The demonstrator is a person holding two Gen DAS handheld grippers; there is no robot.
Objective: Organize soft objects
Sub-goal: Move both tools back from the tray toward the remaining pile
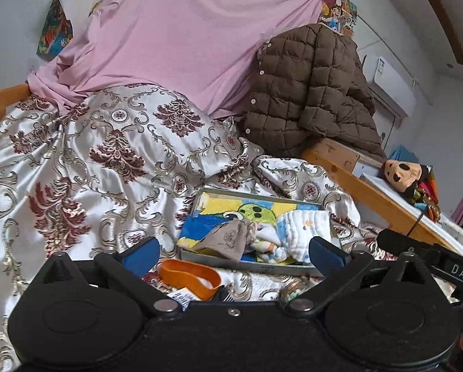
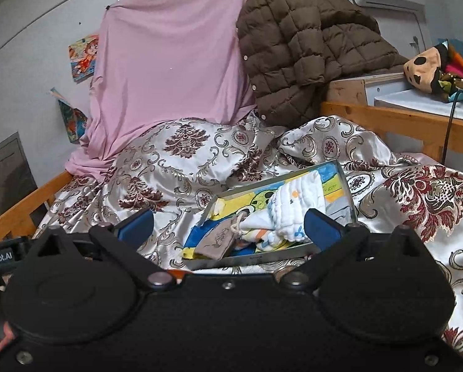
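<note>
A shallow metal tray [image 1: 247,265] lies on the patterned bedspread, also in the right wrist view [image 2: 250,259]. In it lie a blue-yellow cartoon towel [image 1: 231,214], a white quilted cloth [image 1: 306,226] and a small grey drawstring pouch [image 1: 228,240]; the cloth [image 2: 296,210] and pouch [image 2: 217,241] show in the right view too. My left gripper [image 1: 234,252] is open and empty, just in front of the tray. My right gripper [image 2: 228,224] is open and empty, over the tray's near edge.
An orange band [image 1: 189,277] and a small round tin [image 1: 293,290] lie on the bedspread [image 1: 92,167] near the left gripper. A brown puffer jacket [image 1: 309,90] and pink sheet [image 1: 185,40] hang at the back. A plush toy [image 1: 402,172] sits on the wooden frame [image 1: 371,192].
</note>
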